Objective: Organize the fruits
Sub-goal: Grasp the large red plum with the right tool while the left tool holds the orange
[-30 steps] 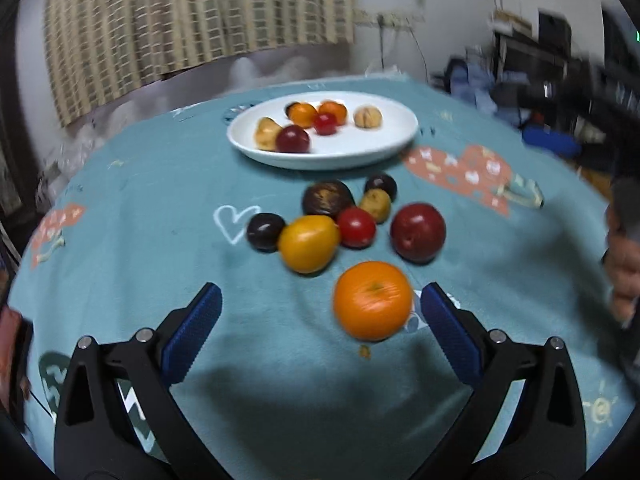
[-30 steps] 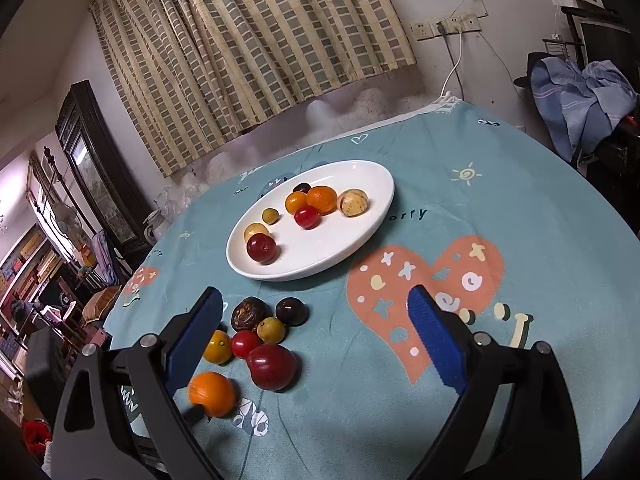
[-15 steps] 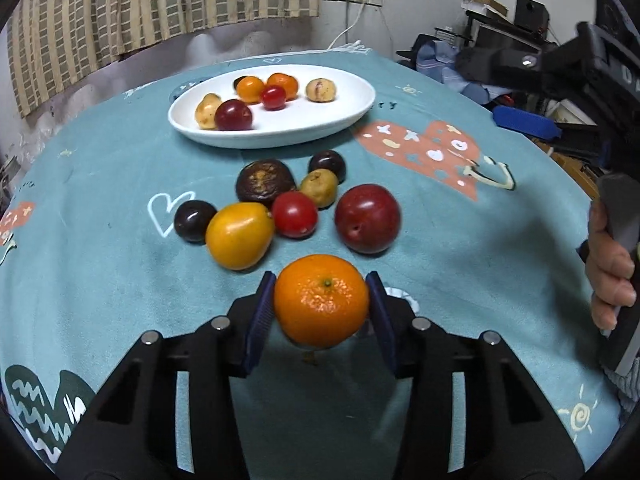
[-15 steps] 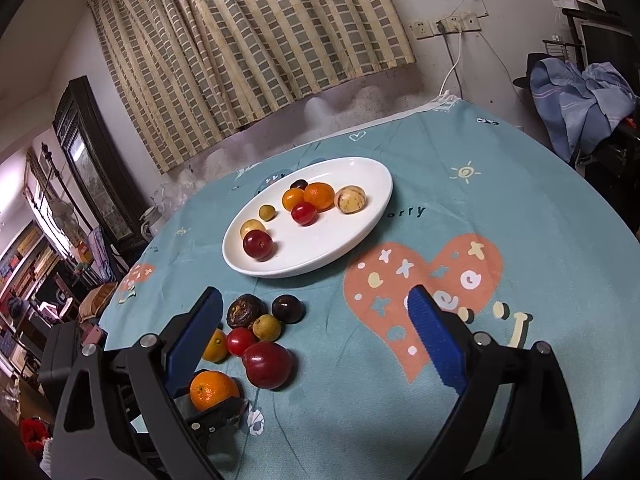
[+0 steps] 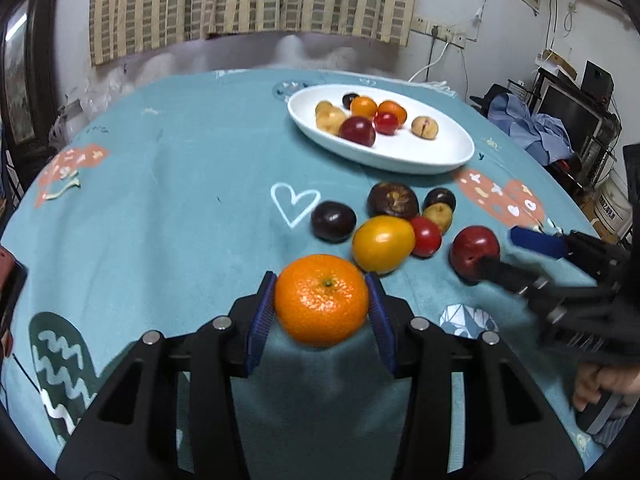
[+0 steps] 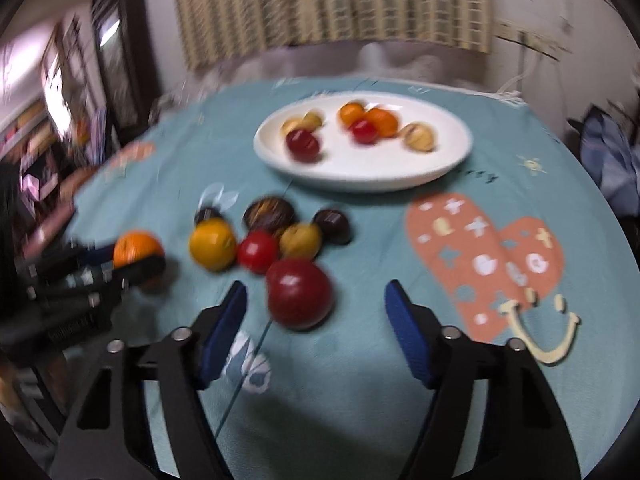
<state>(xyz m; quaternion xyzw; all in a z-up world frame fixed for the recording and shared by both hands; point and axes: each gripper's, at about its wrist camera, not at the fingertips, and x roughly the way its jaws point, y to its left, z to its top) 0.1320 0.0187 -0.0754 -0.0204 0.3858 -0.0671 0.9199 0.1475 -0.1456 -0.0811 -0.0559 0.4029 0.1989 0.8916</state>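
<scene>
My left gripper (image 5: 321, 312) is shut on an orange (image 5: 321, 299) and holds it over the teal tablecloth. My right gripper (image 6: 316, 316) is open, its blue pads either side of a dark red plum (image 6: 299, 293), which also shows in the left wrist view (image 5: 475, 253). A cluster of loose fruit lies beyond: a yellow-orange fruit (image 5: 383, 243), a small red one (image 5: 426, 236), a dark plum (image 5: 333, 221) and a brown one (image 5: 393, 199). A white oval plate (image 5: 436, 156) with several fruits sits at the back. The right wrist view is motion-blurred.
The round table's teal cloth (image 5: 180, 184) has heart prints, and its edge curves near on both sides. Curtains and a wall stand behind the table. Shelves and clothes (image 5: 532, 128) are at the right.
My left gripper has lifted and swung with the orange still held. My right gripper has dropped low and forward around the dark red plum, jaws narrower than before.
</scene>
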